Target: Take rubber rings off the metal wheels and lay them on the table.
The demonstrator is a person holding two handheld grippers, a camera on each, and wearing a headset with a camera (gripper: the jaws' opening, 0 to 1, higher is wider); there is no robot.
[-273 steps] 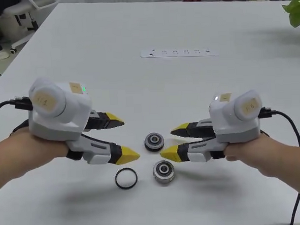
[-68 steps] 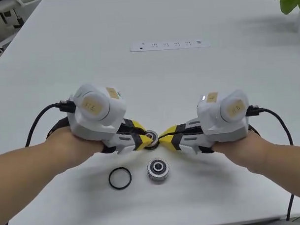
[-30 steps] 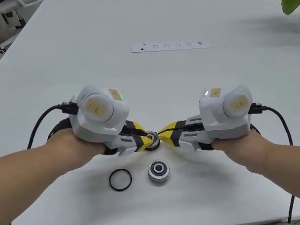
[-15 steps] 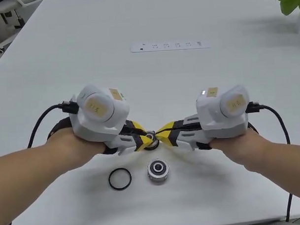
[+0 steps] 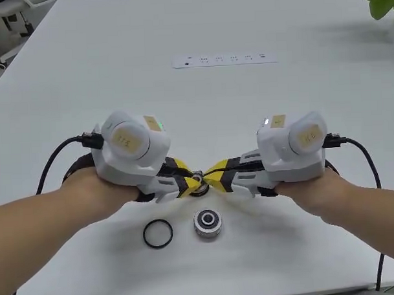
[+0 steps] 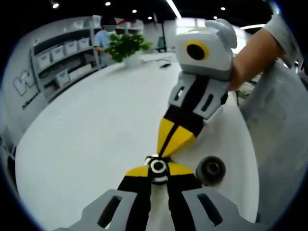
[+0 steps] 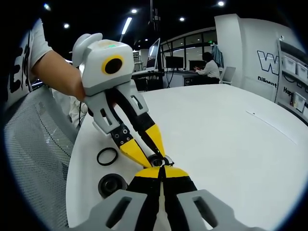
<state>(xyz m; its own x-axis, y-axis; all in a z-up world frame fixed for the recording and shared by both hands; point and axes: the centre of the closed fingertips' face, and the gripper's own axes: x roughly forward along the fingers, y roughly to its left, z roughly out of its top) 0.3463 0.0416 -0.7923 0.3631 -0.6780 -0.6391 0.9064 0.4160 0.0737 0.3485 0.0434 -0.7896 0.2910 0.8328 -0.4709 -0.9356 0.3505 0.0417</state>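
Observation:
A small metal wheel (image 5: 197, 182) with a dark rubber ring is held just above the table between both grippers. My left gripper (image 5: 183, 182) is shut on the wheel (image 6: 158, 166). Coming from the opposite side, my right gripper (image 5: 213, 178) is shut with its tips pinched on that wheel's rim (image 7: 157, 160), where the ring sits. A second wheel (image 5: 207, 223) with its ring on lies flat on the table in front, also seen from the grippers (image 6: 211, 169) (image 7: 111, 185). One loose black rubber ring (image 5: 158, 233) (image 7: 107, 156) lies to its left.
A white power strip (image 5: 224, 60) lies far back on the white table (image 5: 279, 99). A green plant (image 5: 379, 2) stands at the far right corner. Cables trail from both grippers toward the table's near edge.
Nine seconds ago both grippers were open and apart with both wheels on the table; now they are shut on one wheel. Over the last second nothing visible has moved.

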